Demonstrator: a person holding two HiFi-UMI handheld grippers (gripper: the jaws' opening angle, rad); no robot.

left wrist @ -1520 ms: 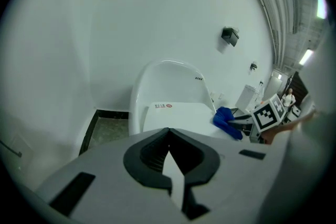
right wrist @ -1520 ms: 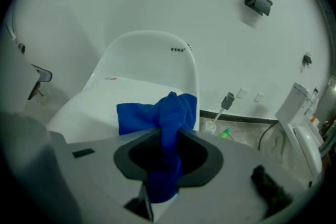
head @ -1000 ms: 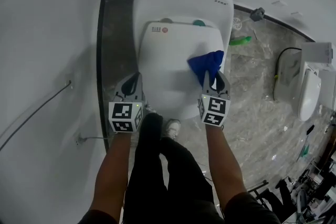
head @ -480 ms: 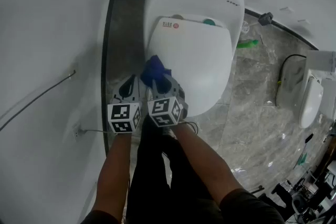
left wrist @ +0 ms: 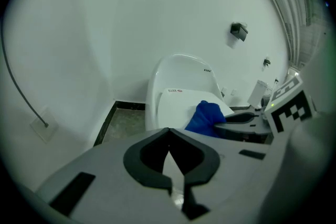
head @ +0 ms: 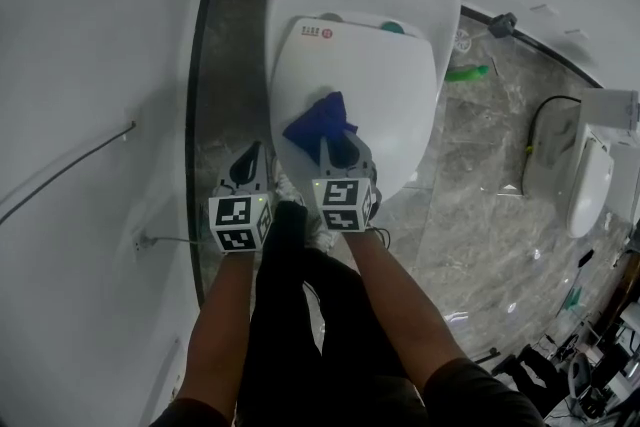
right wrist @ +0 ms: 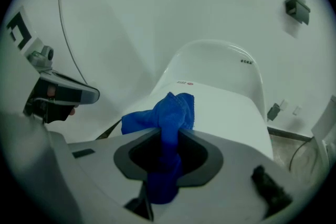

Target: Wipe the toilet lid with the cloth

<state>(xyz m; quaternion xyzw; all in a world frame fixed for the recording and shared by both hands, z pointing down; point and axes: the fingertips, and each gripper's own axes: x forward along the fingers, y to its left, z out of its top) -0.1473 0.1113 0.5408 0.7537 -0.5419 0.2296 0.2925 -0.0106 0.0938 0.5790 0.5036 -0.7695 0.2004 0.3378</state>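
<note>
The white toilet lid [head: 365, 85] lies closed on the bowl, seen also as the lid [right wrist: 226, 110] in the right gripper view. My right gripper [head: 338, 143] is shut on a bunched blue cloth [head: 320, 120], and the cloth [right wrist: 167, 113] rests on the lid's near left part. My left gripper [head: 255, 158] is shut and empty, held to the left of the bowl above the floor strip. In the left gripper view its jaws [left wrist: 168, 131] meet with nothing between them, and the blue cloth [left wrist: 205, 117] shows beyond.
A white wall [head: 90, 65] runs close on the left with a thin cable [head: 70, 185] along it. A dark floor strip [head: 225, 75] lies between wall and bowl. A second white toilet seat [head: 588, 180] and a green item [head: 465, 72] lie on the marble floor at right.
The right gripper carried the cloth from the lid's right side across to its left edge, then back a little toward the middle. The left gripper has drifted only slightly.
</note>
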